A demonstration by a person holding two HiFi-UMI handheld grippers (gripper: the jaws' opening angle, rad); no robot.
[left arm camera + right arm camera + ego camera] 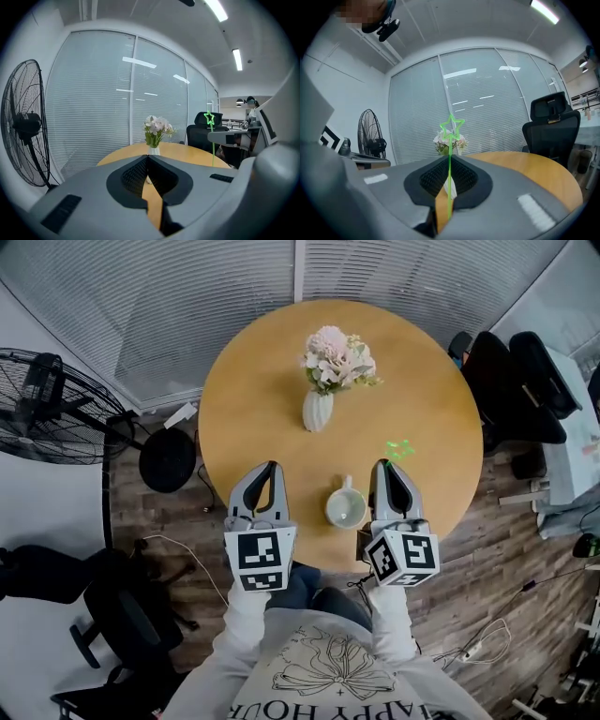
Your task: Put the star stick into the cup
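Room: an office corner with a wall of closed blinds [187,296]; a floor fan [47,409] on one side and a black office chair [511,381] on the other
Surface: a round wooden table [253,399]; a white vase of pale flowers [319,409] stands toward its far side, well apart from the work
Cup: a white cup [345,508] sits upright near the person's edge of the table, between the two grippers and just beside each; its mouth is open and I see nothing in it
Star stick: the thin green star stick [450,154] is pinched in the right gripper and runs straight out along the jaws; its star end is out past the tips, a faint green shape over the table beyond the cup
Right gripper: the right gripper [382,467] has its jaws closed onto the stick, with the shaft in the seam between them; it hangs to the right of the cup, not over it
Left gripper: the left gripper [270,468] has its jaws together at the tips with nothing between them; it rests idle to the left of the cup
Step in hand: carrying the stick across to the cup, as I read it; the stick is not yet in
Doing it well: I would bring the right gripper over the cup's mouth, tip it so one end of the stick points down inside the rim, and lower before letting go; the stick looks light and springy, so a slow release should let it lean on the rim; the left gripper could steady the cup if it gets nudged
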